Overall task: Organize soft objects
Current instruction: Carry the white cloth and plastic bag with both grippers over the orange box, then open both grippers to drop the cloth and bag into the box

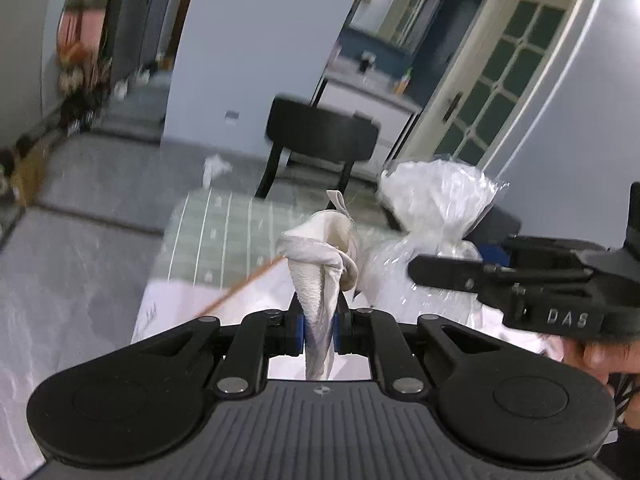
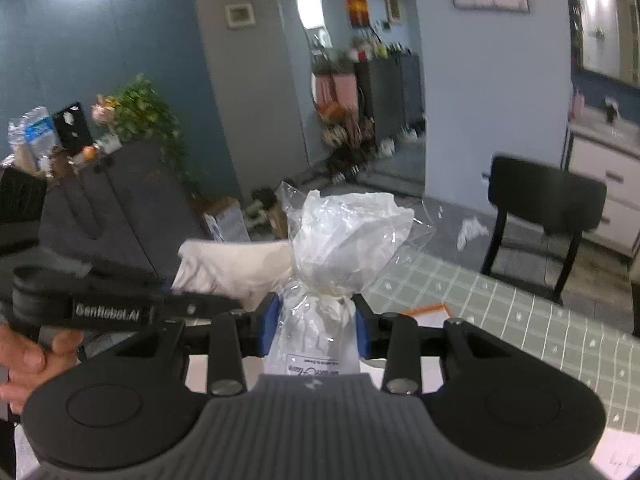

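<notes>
My left gripper [image 1: 319, 330] is shut on a bunched cream cloth item [image 1: 320, 264], which sticks up above the blue pads and is held clear of the table. To its right, the right gripper [image 1: 448, 270] pinches a clear plastic bag with white stuffing [image 1: 432, 208]. In the right wrist view my right gripper [image 2: 316, 330] is shut on the neck of that plastic bag [image 2: 344, 236], also lifted in the air. The cream cloth [image 2: 232, 264] shows on the left beyond the left gripper's black finger [image 2: 192, 306]. A hand [image 2: 24, 360] holds the left tool.
A table with a grey-green grid cloth [image 1: 224, 236] lies below, and white paper [image 1: 248, 300] lies on it. A black chair [image 1: 320, 136] stands beyond the table. A crumpled white item [image 2: 470, 230] lies on the floor. A dark cabinet [image 2: 120, 200] with plants stands on the left.
</notes>
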The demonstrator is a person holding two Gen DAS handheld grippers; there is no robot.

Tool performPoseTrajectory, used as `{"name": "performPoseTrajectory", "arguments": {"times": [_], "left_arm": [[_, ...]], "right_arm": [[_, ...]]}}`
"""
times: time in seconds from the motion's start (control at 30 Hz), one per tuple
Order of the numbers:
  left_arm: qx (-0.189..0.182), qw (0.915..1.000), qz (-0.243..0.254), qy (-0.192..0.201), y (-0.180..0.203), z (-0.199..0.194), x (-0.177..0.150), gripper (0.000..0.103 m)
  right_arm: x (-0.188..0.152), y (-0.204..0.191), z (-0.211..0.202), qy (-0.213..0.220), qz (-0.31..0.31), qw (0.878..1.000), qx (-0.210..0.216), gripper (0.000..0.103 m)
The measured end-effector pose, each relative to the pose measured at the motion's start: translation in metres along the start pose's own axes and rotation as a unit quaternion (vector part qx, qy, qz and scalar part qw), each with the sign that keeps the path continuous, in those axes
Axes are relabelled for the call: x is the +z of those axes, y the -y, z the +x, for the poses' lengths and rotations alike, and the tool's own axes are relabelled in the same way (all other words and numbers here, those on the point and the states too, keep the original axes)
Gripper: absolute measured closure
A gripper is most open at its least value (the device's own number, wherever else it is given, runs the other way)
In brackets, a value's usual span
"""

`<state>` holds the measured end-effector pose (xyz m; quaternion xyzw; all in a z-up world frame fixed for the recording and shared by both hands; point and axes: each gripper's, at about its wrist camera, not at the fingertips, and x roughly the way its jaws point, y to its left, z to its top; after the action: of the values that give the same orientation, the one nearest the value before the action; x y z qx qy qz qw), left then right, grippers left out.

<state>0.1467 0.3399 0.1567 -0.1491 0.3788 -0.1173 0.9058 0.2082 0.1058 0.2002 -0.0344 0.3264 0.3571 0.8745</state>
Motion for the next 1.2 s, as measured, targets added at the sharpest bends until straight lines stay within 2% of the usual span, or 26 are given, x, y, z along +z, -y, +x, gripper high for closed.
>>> {"name": "performPoseTrajectory", "arguments": {"times": [0.13, 0.23, 0.37, 0.47, 0.57, 0.67, 0.8, 0.9, 0.97, 1.03, 1.07, 1.13, 1.2], "left_arm": [[-0.017, 0.9979, -0.038, -0.050, -0.034, 0.047, -0.015, 0.089], [-0.035, 0.9923, -0.059, -0.103, -0.052, 0.082, -0.035, 0.089], [-0.046, 0.9879, -0.070, -0.130, -0.063, 0.104, -0.047, 0.089], [-0.012, 0.9884, -0.042, -0.145, -0.055, 0.114, -0.048, 0.089], [0.029, 0.9863, 0.011, -0.162, -0.044, 0.123, -0.050, 0.089], [0.084, 0.9791, 0.075, -0.170, -0.028, 0.133, -0.050, 0.089], [0.115, 0.9715, 0.097, -0.183, -0.022, 0.138, -0.051, 0.085], [0.146, 0.9621, 0.122, -0.195, -0.020, 0.143, -0.054, 0.070], [0.161, 0.9604, 0.131, -0.186, -0.018, 0.150, -0.050, 0.062], [0.174, 0.9605, 0.141, -0.165, -0.017, 0.143, -0.049, 0.043], [0.179, 0.9605, 0.145, -0.157, -0.016, 0.140, -0.047, 0.040], [0.190, 0.9597, 0.147, -0.146, -0.016, 0.136, -0.044, 0.037], [0.197, 0.9588, 0.149, -0.140, -0.015, 0.133, -0.040, 0.037]], "right_arm": [[-0.028, 0.025, 0.062, -0.053, 0.016, 0.998, 0.002, 0.065], [-0.049, 0.037, 0.103, -0.087, 0.020, 0.996, 0.002, 0.065], [-0.078, 0.046, 0.148, -0.136, 0.001, 0.991, 0.002, 0.065], [-0.089, 0.049, 0.173, -0.165, -0.008, 0.986, 0.001, 0.065], [-0.101, 0.053, 0.188, -0.191, -0.017, 0.981, 0.003, 0.065], [-0.112, 0.052, 0.201, -0.213, -0.029, 0.977, 0.001, 0.065], [-0.121, 0.050, 0.217, -0.236, -0.028, 0.971, 0.009, 0.065], [-0.130, 0.045, 0.223, -0.260, -0.038, 0.965, 0.016, 0.065], [-0.132, 0.042, 0.228, -0.267, -0.044, 0.963, 0.016, 0.064], [-0.133, 0.040, 0.230, -0.271, -0.049, 0.961, 0.018, 0.059], [-0.133, 0.039, 0.230, -0.268, -0.050, 0.962, 0.014, 0.055], [-0.130, 0.041, 0.230, -0.254, -0.055, 0.966, 0.001, 0.037], [-0.127, 0.041, 0.226, -0.242, -0.059, 0.969, -0.005, 0.036]]}}
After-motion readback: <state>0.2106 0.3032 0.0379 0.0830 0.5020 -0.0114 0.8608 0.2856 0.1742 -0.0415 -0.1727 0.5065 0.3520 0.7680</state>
